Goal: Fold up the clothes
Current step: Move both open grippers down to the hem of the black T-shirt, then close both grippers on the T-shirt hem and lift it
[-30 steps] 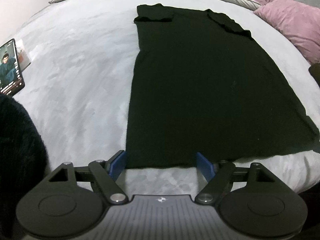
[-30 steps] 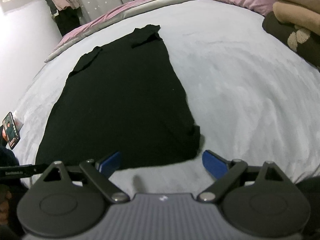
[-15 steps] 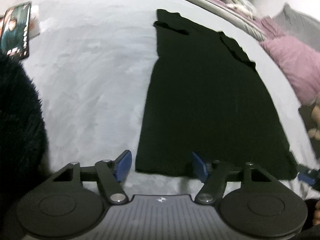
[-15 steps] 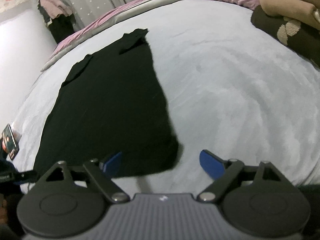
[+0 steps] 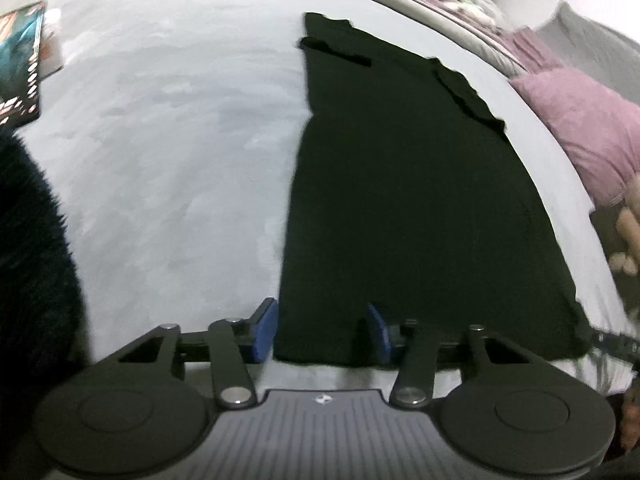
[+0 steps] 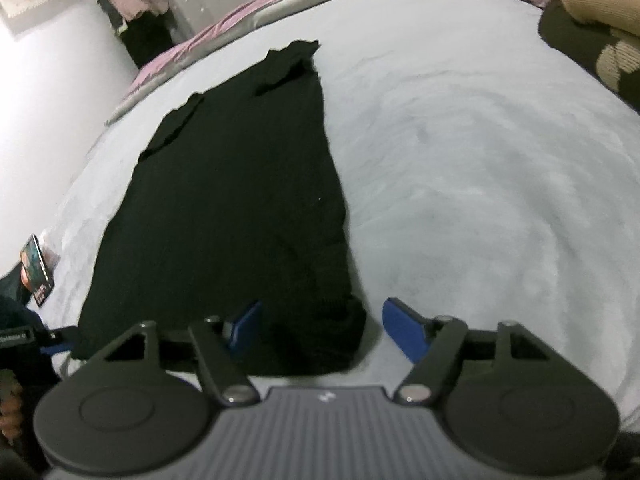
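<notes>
A black garment (image 5: 408, 200) lies flat on the grey-white bedspread (image 5: 168, 152), its hem toward me and its folded-in sleeves at the far end. My left gripper (image 5: 322, 334) is open, its blue pads either side of the hem's near left corner. In the right wrist view the same garment (image 6: 240, 208) fills the left half. My right gripper (image 6: 324, 330) is open, its pads either side of the hem's near right corner, which is slightly bunched. Whether any pad touches the cloth I cannot tell.
A phone (image 5: 20, 76) lies on the bed at the far left; it also shows in the right wrist view (image 6: 38, 270). Pink pillows (image 5: 588, 128) and a brown and beige plush bundle (image 6: 592, 28) lie at the right. A dark fuzzy mass (image 5: 28, 272) sits at the near left.
Both grippers have moved forward and down to the hem, so each now straddles a near corner. The left gripper's opening has narrowed somewhat. The garment has not moved.
</notes>
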Motion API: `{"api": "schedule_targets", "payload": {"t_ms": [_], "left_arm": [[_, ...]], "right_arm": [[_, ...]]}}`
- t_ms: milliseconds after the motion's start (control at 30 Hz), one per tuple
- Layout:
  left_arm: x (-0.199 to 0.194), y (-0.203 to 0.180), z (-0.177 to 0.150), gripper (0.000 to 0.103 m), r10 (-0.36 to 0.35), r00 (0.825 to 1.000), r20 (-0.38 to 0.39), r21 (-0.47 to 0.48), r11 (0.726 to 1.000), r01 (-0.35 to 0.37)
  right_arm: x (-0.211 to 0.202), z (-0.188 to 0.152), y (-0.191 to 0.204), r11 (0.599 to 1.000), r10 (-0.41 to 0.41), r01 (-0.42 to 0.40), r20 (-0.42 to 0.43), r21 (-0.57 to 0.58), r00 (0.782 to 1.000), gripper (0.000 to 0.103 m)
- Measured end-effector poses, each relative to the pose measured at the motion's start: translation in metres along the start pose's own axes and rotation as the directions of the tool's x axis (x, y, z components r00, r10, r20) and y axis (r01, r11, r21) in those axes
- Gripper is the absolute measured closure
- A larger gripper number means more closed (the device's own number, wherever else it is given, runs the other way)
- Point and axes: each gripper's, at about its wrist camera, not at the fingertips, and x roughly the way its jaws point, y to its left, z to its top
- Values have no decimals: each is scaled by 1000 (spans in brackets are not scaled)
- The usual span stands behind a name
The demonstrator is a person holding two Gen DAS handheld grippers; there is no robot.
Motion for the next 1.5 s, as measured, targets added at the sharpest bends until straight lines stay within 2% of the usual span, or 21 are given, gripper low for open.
{"api": "schedule_targets", "payload": {"t_ms": [100,167,267,300,333,400,600,900,967,1100,1167,1500], "left_arm": [[1,-4,-2,69,8,1000,-5,34,999,-7],[0,-4,-2,81,2,1000,-11,37,999,-2],[0,-3,-3,94,-20,1000,-24,37,999,21],[-1,-3,-3,97,-28,999,-28,38,999,29],[-1,-3,-4,98,-38,999,-31,35,999,39],[-3,-2,-4,99,-63,997,-36,21,998,64],[-9,7,0,99,-185,982,-42,-81,980,181],[-20,10,15,99,-241,970,25,-160,957,242],[-21,14,22,99,-270,962,40,-196,942,272],[-17,25,36,99,-343,936,74,-287,892,349],[-14,28,47,99,-352,931,97,-316,876,364],[19,36,95,99,-307,932,190,-390,848,359]], "right_arm": [[3,-2,7,999,-18,17,-10,-46,1000,44],[4,-4,13,996,-37,35,-15,-85,999,50],[5,-7,22,987,-84,81,-15,-140,996,68],[5,-8,25,983,-96,92,-15,-157,995,77],[4,-9,26,983,-88,83,-23,-163,996,88],[4,-9,28,986,-53,45,-42,-158,998,95],[-3,-8,23,995,27,-31,-51,-95,998,96],[-22,13,13,990,140,-140,-4,6,990,96],[-25,21,12,986,165,-165,8,21,986,96],[-26,38,11,976,208,-210,32,53,978,96],[-22,47,11,975,211,-213,39,62,977,96],[12,95,12,975,194,-202,89,95,977,96]]}}
